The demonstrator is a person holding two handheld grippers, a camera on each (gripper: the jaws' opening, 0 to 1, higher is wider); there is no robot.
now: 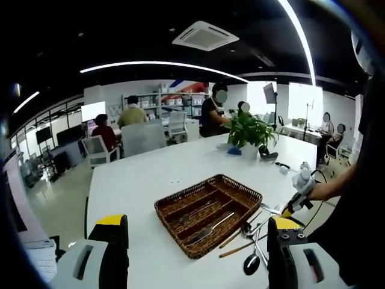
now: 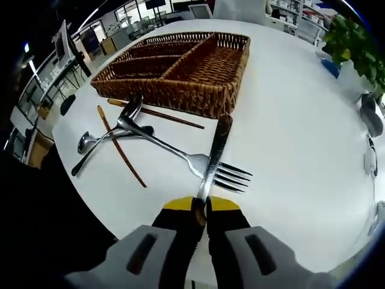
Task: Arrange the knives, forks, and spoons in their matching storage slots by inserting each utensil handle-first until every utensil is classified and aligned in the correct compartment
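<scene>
The right hand-held gripper (image 2: 201, 208) has its jaws pinched tight on a knife (image 2: 215, 158), gripping it by the blade end, and the dark handle points ahead toward the wicker tray (image 2: 231, 72). The knife lies across a fork (image 2: 198, 162) on the white counter (image 2: 301, 132), tines fanned out just to the right of the blade. Left of the fork there's a small heap: spoons (image 2: 129, 111) overlapping each other and a pair of thin brown chopsticks (image 2: 120, 147) angled through them, all sitting close against the tray's near wall. Over in the left gripper view, the tray (image 1: 207, 211) sits mid-counter with a few utensils already lying in its long slots, and loose spoons and sticks (image 1: 252, 241) lie off its right corner. The left hand-held gripper (image 1: 195, 241) hangs above the counter edge, jaws spread wide, nothing between them. At the right, a gloved hand (image 1: 304, 180) reaches in with the other gripper. Farther off, a potted plant (image 1: 251, 133) stands on the counter, and people sit at desks beyond.
</scene>
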